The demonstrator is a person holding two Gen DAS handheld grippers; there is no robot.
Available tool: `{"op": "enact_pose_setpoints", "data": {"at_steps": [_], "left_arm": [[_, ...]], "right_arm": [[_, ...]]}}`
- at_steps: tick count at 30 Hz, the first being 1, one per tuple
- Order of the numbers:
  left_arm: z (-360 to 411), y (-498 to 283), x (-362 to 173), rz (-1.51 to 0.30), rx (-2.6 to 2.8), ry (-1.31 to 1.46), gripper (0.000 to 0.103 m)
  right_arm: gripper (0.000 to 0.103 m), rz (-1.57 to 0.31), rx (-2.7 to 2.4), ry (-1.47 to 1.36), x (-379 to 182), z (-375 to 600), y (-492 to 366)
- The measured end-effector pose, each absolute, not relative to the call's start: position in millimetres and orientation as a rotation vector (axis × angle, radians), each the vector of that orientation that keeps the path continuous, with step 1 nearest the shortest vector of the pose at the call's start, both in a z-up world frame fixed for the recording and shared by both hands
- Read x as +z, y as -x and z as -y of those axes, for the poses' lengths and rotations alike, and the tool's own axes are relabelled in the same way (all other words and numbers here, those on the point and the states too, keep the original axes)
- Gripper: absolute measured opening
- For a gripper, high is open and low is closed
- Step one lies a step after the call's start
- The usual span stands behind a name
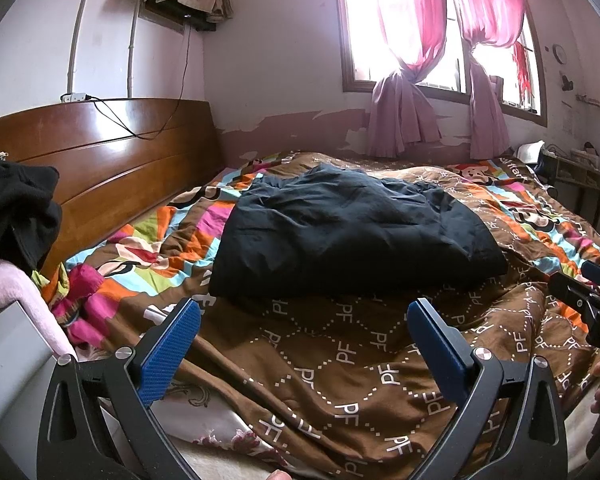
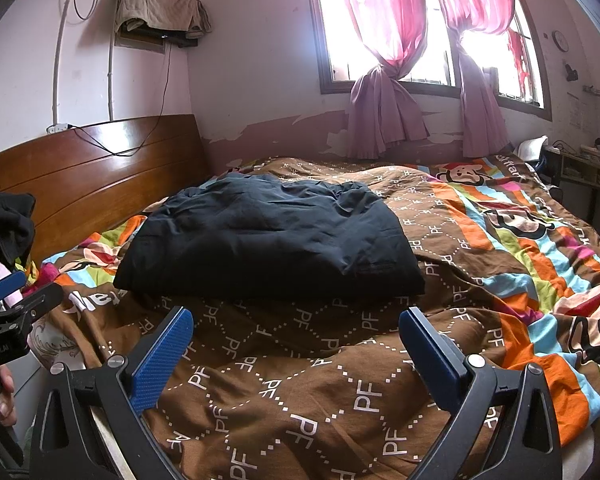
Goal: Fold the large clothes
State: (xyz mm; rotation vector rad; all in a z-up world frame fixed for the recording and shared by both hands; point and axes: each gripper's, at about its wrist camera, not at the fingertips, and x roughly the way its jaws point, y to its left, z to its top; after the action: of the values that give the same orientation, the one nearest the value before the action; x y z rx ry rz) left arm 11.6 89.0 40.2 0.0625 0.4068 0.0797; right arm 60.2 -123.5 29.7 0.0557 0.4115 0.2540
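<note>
A dark navy garment (image 1: 352, 232) lies folded into a rough rectangle on the bed's patterned quilt (image 1: 340, 380); it also shows in the right wrist view (image 2: 268, 240). My left gripper (image 1: 304, 312) is open and empty, held above the quilt just short of the garment's near edge. My right gripper (image 2: 296, 320) is open and empty, likewise just short of that edge. The right gripper shows at the right edge of the left wrist view (image 1: 588, 292), and the left gripper at the left edge of the right wrist view (image 2: 12, 296).
A wooden headboard (image 1: 100, 160) stands to the left. A pile of black clothes (image 1: 16, 208) and a pink fabric (image 1: 24, 292) lie at the near left. A window with pink curtains (image 1: 412, 60) is behind the bed. A shelf (image 1: 576, 180) stands at the far right.
</note>
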Motion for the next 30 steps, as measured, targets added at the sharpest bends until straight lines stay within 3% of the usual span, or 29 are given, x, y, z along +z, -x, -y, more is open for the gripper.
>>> {"op": "enact_pose_setpoints", "data": {"at_steps": [30], "left_arm": [[-88.5, -10.8, 39.5, -0.404, 0.080, -0.066, 0.101]], "right_arm": [[0.103, -0.410, 0.253, -0.057, 30.4, 125.0, -59.9]]}}
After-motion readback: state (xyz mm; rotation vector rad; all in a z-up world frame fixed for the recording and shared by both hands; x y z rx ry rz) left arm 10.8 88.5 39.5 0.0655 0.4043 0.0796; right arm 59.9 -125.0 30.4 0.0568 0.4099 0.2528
